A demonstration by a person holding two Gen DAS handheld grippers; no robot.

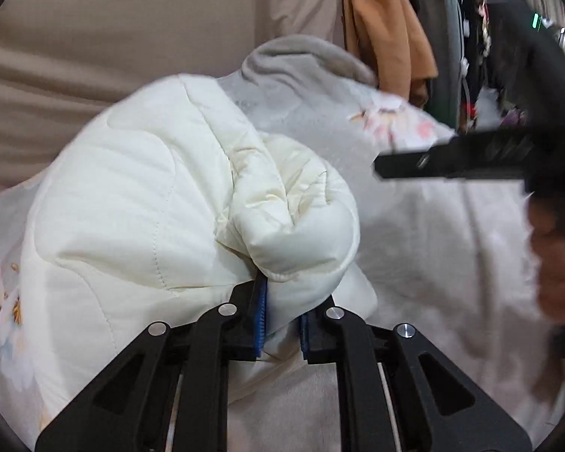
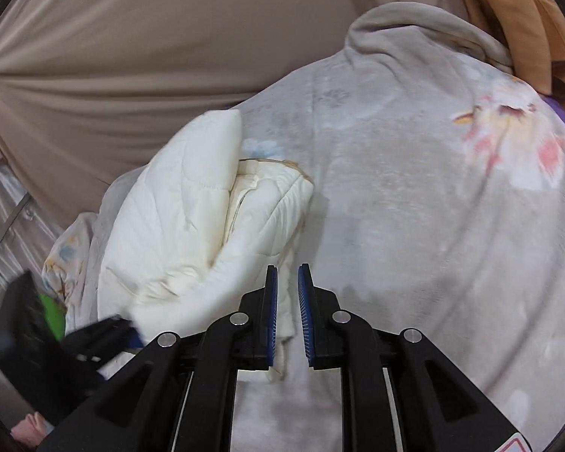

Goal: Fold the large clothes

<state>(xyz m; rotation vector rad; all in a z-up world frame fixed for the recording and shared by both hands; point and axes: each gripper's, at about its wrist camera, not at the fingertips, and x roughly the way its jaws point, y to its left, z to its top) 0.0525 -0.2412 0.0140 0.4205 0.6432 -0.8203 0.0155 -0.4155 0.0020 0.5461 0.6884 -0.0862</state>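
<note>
A: Padding first: what is the cream thing made of?

B: One quilted jacket (image 1: 162, 203), puffy, smooth shell, stitched in curved lines, bunched into a rounded lump with a rolled cuff-like end. It lies on a pale fleece blanket (image 1: 433, 233) printed with faint pink and orange flowers, fuzzy and matte.

A: Where does it sit for the left tongs?

B: From the left wrist view the jacket fills nine to twelve o'clock and runs down to centre. The left gripper (image 1: 282, 324) pinches a fold of it between two blue ribbed pads (image 1: 260, 320); the cloth bulges over the tips.

A: And the right one?

B: The right gripper (image 2: 287, 312) has its two blue pads a narrow gap apart, with only a thin edge of cream cloth seen in the slot; the pads do not press it. The jacket (image 2: 192, 226) lies from nine to eleven o'clock of those fingers, the blanket (image 2: 414, 226) at one to four.

A: Anything behind?

B: One taut beige sheet (image 2: 132, 56) with fan-shaped creases at ten to twelve, one orange-brown garment (image 2: 508, 11) hanging at one o'clock, and a blurred rack of dark clothes (image 1: 471, 37) that I cannot count.
</note>
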